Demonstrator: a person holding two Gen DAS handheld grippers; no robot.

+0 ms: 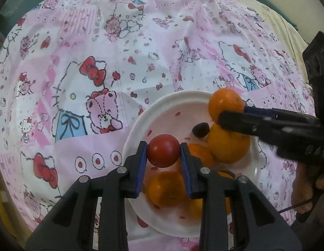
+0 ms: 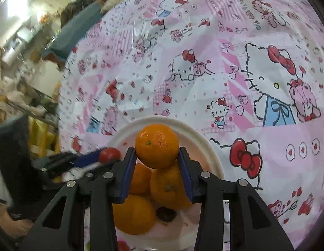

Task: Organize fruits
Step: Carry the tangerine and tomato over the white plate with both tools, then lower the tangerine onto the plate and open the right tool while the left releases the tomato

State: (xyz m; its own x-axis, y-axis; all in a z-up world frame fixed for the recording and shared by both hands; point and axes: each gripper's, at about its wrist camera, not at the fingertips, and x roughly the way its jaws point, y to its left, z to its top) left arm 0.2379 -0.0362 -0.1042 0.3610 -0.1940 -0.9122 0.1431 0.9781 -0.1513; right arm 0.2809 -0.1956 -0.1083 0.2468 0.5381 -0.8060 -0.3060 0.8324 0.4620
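My left gripper (image 1: 163, 151) is shut on a red tomato (image 1: 163, 150) and holds it just over a white plate (image 1: 138, 129). My right gripper (image 2: 157, 150) is shut on an orange (image 2: 157, 145) above the same plate (image 2: 203, 140). In the left wrist view that held orange (image 1: 224, 104) shows at the plate's far right, with the right gripper (image 1: 235, 116) coming in from the right. Several more oranges (image 1: 228, 144) and a small dark fruit (image 1: 200, 130) lie on the plate. The right wrist view shows these oranges (image 2: 166, 186), the dark fruit (image 2: 166, 213) and the tomato (image 2: 109, 155).
A pink and white cartoon-print cloth (image 1: 99, 62) covers the table around the plate. A hand (image 1: 304, 190) shows at the right edge of the left wrist view. Cluttered room furniture (image 2: 26, 73) lies beyond the table's left edge in the right wrist view.
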